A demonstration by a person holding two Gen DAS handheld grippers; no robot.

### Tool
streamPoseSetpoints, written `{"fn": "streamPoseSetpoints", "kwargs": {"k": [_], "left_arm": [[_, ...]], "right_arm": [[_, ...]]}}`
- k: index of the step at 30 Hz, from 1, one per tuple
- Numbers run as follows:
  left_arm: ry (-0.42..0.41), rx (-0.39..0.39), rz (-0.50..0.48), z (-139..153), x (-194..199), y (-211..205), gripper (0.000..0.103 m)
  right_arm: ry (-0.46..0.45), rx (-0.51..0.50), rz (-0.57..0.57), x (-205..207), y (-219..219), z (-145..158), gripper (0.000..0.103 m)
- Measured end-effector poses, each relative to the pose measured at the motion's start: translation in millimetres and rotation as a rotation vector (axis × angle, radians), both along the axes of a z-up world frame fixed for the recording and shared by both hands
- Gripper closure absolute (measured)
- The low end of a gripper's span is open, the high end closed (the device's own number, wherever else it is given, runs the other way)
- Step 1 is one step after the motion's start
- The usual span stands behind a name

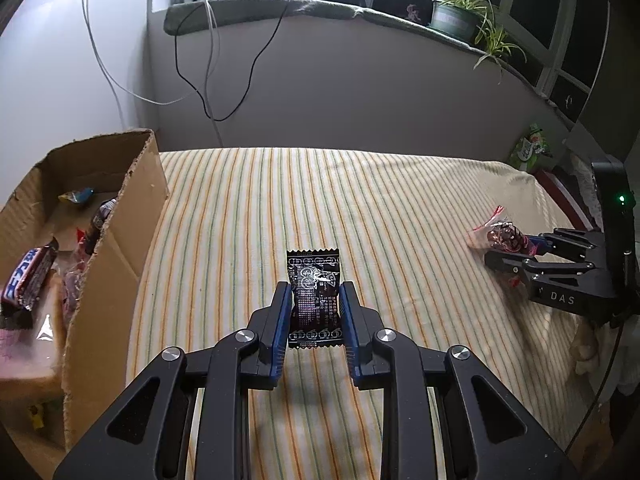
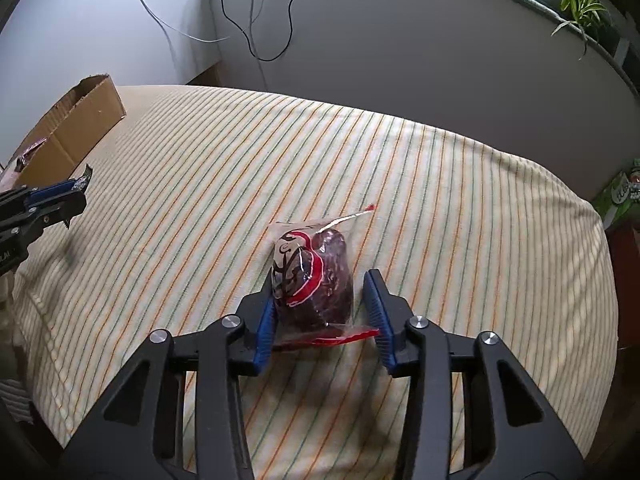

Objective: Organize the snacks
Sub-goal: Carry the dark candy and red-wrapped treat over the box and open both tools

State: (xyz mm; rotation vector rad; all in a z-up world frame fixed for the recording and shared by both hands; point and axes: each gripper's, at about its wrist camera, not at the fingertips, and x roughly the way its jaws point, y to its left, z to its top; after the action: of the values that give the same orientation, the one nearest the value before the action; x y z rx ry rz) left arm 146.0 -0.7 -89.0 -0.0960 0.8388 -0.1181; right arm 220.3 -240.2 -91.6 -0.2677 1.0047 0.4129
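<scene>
My left gripper (image 1: pixel 315 294) is shut on a black snack packet (image 1: pixel 314 300) with white print and holds it just above the striped bedspread (image 1: pixel 248 216). My right gripper (image 2: pixel 320 284) is open around a clear packet of dark red fruit (image 2: pixel 316 276) with red and black print; the left pad touches the packet, the right pad stands apart from it. The right gripper and its packet (image 1: pixel 500 236) also show in the left wrist view, and the left gripper (image 2: pixel 76 196) shows at the left of the right wrist view.
An open cardboard box (image 1: pixel 116 240) with several snacks inside stands on the left side of the bed; it also shows in the right wrist view (image 2: pixel 88 120). Cables hang on the wall behind. A potted plant (image 1: pixel 456 16) sits on the window sill. A green bag (image 1: pixel 528 148) lies beyond the bed's right edge.
</scene>
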Motion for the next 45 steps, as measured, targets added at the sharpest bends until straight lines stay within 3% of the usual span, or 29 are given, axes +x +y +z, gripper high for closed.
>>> {"fn": "streamPoseSetpoints", "kwargs": {"k": [11, 21, 45], "left_arm": [[-0.062, -0.022, 0.035, 21.5, -21.8, 24.6, 0.08], [-0.107, -0.021, 0.094, 39.0, -43.3, 56.5, 0.08], [-0.135, -0.006, 0.287, 48.2, -70.3, 162.1, 0.08]], "right_arm": [[-0.068, 0.091, 0.03, -20.9, 11.0, 50.6, 0.062], [-0.115, 0.145, 0.142, -33.7, 84.3, 83.2, 0.062], [-0.077, 0.166, 0.397, -39.2, 281.7, 74.5, 0.061]]}}
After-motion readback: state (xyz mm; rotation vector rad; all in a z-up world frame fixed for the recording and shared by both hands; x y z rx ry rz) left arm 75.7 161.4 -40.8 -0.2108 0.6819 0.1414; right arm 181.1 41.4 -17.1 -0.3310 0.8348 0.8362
